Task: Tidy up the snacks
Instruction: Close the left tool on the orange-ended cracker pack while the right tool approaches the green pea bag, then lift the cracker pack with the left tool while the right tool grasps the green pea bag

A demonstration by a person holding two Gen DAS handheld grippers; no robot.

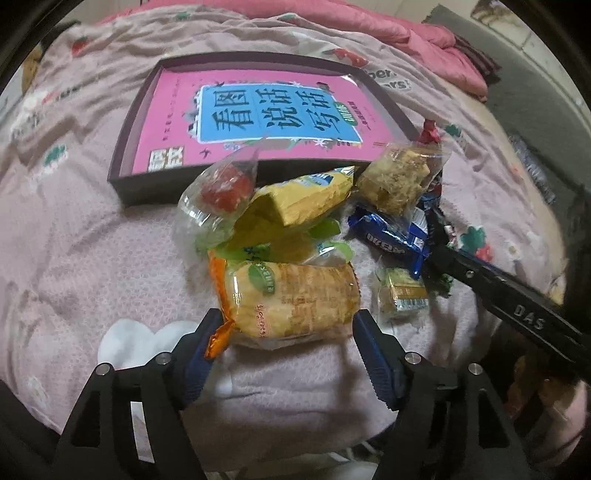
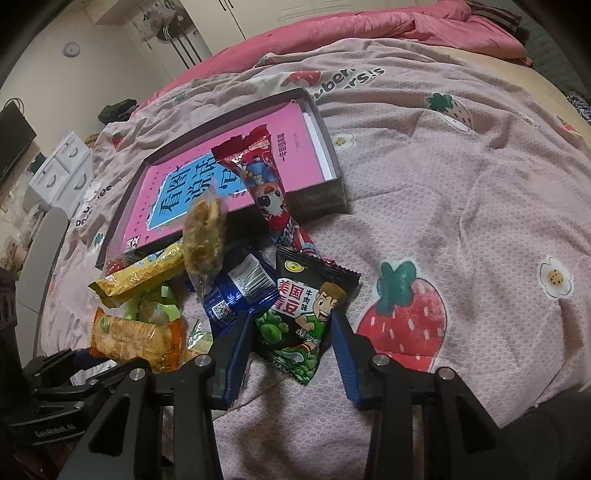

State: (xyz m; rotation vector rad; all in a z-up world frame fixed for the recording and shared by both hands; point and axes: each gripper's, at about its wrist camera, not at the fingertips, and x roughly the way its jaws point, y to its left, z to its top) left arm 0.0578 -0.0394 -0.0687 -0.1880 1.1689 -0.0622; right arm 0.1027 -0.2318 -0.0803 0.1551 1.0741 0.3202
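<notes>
A pile of wrapped snacks lies on the bed in front of a dark shallow box that holds a pink book. My left gripper is open, its fingers on either side of an orange-ended cracker pack. My right gripper is open, its fingers astride a black green-pea packet. Near it lie a blue Oreo pack, a red candy wrapper, a clear-wrapped cake and a yellow bar. The right gripper's finger shows in the left wrist view.
The pink strawberry-print blanket covers the bed, with a rumpled red quilt at the far side. A small green-wrapped sweet lies right of the cracker pack. White drawers and a wardrobe stand beyond the bed.
</notes>
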